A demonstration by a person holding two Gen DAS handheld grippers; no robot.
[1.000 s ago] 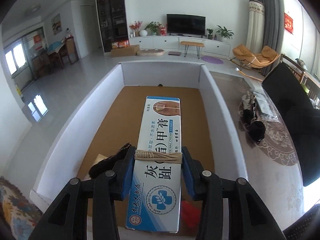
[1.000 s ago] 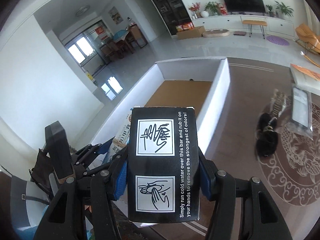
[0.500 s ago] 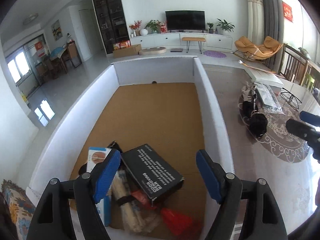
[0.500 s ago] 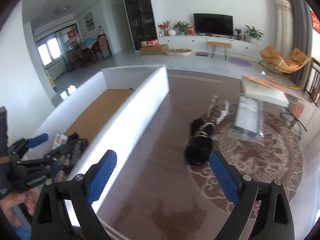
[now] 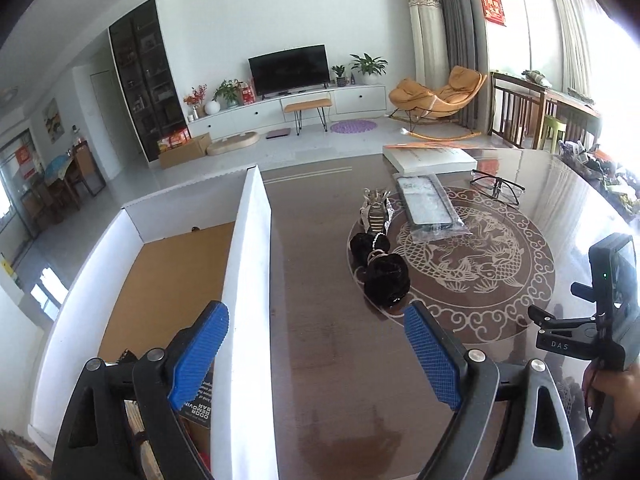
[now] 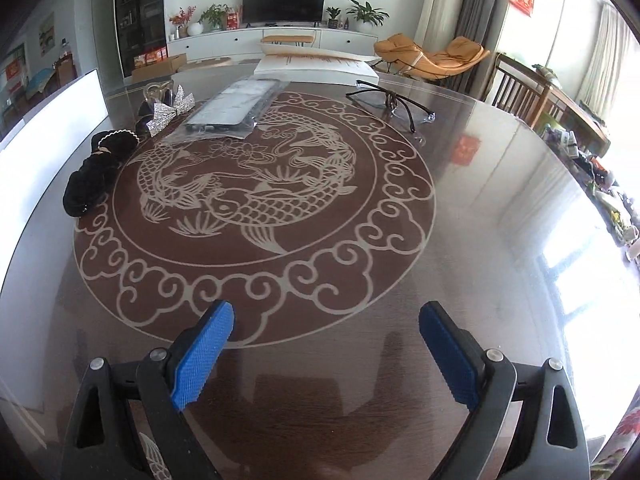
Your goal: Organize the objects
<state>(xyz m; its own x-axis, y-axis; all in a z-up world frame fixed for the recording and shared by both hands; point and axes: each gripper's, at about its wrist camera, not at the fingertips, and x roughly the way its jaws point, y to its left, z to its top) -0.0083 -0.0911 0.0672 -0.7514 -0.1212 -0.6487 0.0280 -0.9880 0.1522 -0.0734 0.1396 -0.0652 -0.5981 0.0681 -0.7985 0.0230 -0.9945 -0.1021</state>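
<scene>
My left gripper (image 5: 316, 344) (jaws just spread, empty) points toward the black scrunchie (image 5: 386, 274), lying lengthwise ahead; it's nearer than my right gripper (image 6: 326, 346).

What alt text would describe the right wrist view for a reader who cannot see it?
The open right gripper, with blue pads and nothing between them, hovers over a glossy brown table inlaid with a fish medallion. At the far side lie black hair scrunchies, a silver bow clip, a clear plastic packet and eyeglasses.
</scene>
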